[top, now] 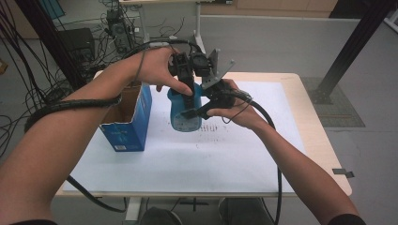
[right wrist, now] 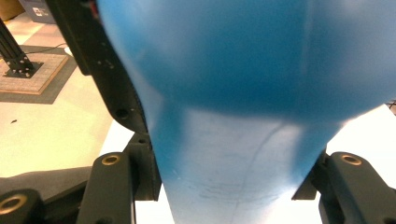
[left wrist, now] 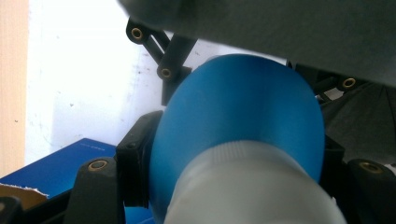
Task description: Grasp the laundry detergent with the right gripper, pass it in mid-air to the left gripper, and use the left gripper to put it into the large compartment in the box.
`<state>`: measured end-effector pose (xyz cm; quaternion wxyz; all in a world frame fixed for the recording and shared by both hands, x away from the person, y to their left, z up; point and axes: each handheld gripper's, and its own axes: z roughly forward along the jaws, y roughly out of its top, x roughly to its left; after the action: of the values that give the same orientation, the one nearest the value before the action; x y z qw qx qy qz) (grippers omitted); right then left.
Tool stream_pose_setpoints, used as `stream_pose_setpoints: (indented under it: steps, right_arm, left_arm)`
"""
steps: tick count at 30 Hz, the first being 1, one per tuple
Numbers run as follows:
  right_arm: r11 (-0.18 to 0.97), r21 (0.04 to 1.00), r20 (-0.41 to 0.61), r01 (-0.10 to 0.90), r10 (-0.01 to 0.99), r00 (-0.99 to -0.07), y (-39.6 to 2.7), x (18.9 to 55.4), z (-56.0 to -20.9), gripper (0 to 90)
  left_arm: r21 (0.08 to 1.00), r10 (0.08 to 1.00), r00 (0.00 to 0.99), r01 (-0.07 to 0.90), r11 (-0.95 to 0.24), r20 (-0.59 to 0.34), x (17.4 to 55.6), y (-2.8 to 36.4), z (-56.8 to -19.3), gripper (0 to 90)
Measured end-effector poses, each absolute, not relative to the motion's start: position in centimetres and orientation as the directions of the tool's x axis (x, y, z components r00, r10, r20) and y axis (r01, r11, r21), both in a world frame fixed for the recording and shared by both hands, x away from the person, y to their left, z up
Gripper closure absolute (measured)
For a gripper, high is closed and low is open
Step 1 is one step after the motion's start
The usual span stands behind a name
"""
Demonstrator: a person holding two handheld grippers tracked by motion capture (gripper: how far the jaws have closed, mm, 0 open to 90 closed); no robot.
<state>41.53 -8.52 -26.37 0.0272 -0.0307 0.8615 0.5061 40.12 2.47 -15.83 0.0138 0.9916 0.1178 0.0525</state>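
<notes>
Both grippers are clamped on one blue bottle, held upright over the white sheet that covers the tabletop. Left gripper comes down from above and grasps the bottle's upper part; in the left gripper view its black jaws press on either side of the blue shoulder, just above a whitish ribbed cap or neck. Right gripper reaches in from the side and grasps the body lower down; in the right gripper view its jaws pinch the narrowed pale-blue waist. A label shows on the bottle's front, too small to read. Just beside the bottle, to its left, stands an open blue carton with small print on its end, also illegible. Faint dark marks dot the sheet near the bottle.
</notes>
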Motion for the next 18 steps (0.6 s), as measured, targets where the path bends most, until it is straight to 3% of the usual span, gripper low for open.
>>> stream_pose_setpoints:
  steps: [18]
  right_arm:
    - [0.475,0.877,-0.071,-0.072,-0.021,-0.997,-8.64,41.56,-26.52,42.3]
  left_arm:
    - [0.037,0.238,0.966,0.236,-0.971,0.100,40.15,2.30,-15.85,35.4]
